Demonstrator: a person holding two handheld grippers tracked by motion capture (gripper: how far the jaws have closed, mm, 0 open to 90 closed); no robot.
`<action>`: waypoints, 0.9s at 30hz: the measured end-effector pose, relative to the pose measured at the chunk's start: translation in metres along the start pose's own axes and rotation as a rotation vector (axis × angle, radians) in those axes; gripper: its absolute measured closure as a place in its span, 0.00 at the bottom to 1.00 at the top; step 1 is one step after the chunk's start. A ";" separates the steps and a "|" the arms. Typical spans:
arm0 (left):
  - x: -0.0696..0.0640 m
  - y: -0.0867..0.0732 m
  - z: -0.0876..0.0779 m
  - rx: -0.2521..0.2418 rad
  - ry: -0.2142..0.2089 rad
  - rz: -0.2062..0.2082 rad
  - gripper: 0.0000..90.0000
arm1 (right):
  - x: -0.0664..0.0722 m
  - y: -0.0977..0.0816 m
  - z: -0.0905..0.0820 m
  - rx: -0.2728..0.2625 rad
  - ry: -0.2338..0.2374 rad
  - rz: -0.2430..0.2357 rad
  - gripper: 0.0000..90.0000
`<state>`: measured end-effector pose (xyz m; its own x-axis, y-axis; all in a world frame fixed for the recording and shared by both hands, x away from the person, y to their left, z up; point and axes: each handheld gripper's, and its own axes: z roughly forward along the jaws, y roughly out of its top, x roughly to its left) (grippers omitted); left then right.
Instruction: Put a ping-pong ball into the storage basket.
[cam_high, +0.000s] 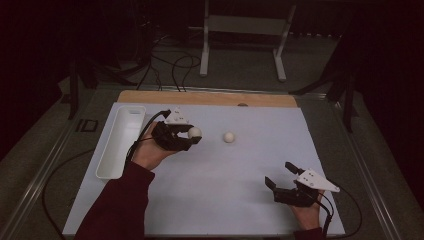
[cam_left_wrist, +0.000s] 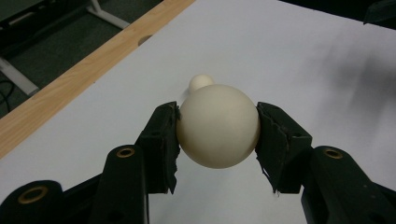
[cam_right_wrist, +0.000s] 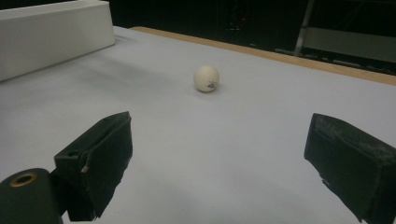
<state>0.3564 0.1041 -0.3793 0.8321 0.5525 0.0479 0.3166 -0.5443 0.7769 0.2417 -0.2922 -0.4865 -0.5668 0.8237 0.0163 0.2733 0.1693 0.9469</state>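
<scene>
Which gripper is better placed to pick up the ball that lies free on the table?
Right, probably. The right gripper is open with nothing between its jaws, which face the free ball. The left gripper is already shut on another ball.

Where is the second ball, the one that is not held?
In the high view, the free ball lies on the white sheet, just right of the left gripper.
</scene>
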 end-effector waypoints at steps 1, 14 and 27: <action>0.000 0.000 0.000 -0.002 0.001 -0.001 0.57 | 0.000 0.000 0.000 0.000 0.000 0.000 0.08; 0.003 -0.003 -0.005 -0.003 0.014 -0.004 0.57 | 0.000 0.000 0.000 -0.002 0.000 0.003 0.08; 0.007 -0.006 -0.011 -0.011 0.030 -0.003 0.57 | 0.000 0.000 0.000 -0.001 0.000 0.001 0.08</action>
<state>0.3555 0.1182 -0.3764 0.8169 0.5732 0.0643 0.3143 -0.5357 0.7837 0.2414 -0.2922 -0.4863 -0.5662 0.8241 0.0173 0.2730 0.1677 0.9473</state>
